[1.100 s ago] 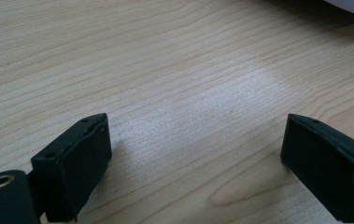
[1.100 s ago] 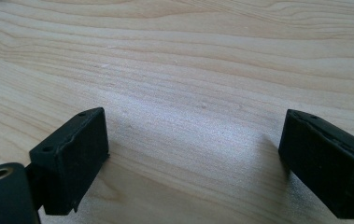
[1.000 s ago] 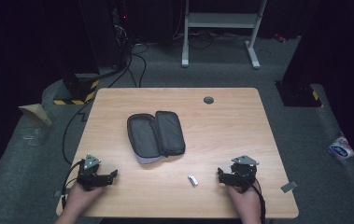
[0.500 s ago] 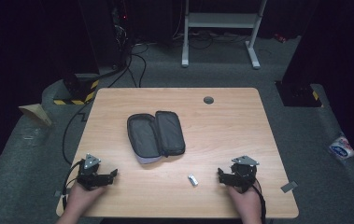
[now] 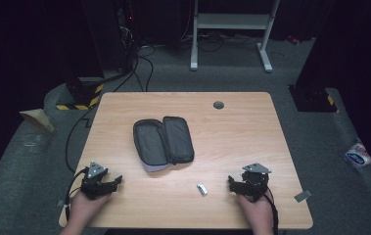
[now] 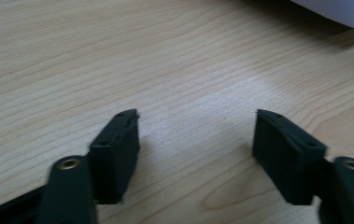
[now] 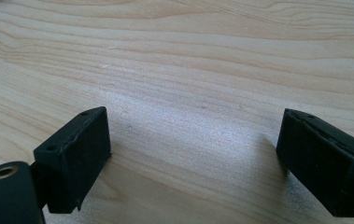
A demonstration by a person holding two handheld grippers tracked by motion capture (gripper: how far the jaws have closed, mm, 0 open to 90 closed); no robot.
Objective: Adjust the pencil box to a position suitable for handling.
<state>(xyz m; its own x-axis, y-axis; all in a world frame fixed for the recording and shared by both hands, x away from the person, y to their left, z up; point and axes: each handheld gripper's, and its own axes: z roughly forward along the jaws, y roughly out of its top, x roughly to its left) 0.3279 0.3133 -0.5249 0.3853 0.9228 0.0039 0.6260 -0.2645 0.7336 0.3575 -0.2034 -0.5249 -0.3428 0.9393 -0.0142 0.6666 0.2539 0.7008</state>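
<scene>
A dark grey zip case (image 5: 163, 140) lies unzipped and spread flat in the middle of the wooden table (image 5: 232, 132). A small silver-white object (image 5: 202, 189) rests on the wood in front of the case, toward the right. My left gripper (image 5: 116, 181) sits low at the near left of the table, open, nothing between its jaws; its own view shows bare wood and a pale corner of the case (image 6: 338, 11). My right gripper (image 5: 230, 182) rests at the near right, open and empty, a short way right of the small object. Bare wood lies between its fingers (image 7: 74, 156).
A round grey grommet (image 5: 218, 105) sits in the table's far edge area. Cables trail off the left side onto the grey floor. A white desk frame (image 5: 232, 29) stands beyond the table, and a small packet (image 5: 358, 155) lies on the floor at right.
</scene>
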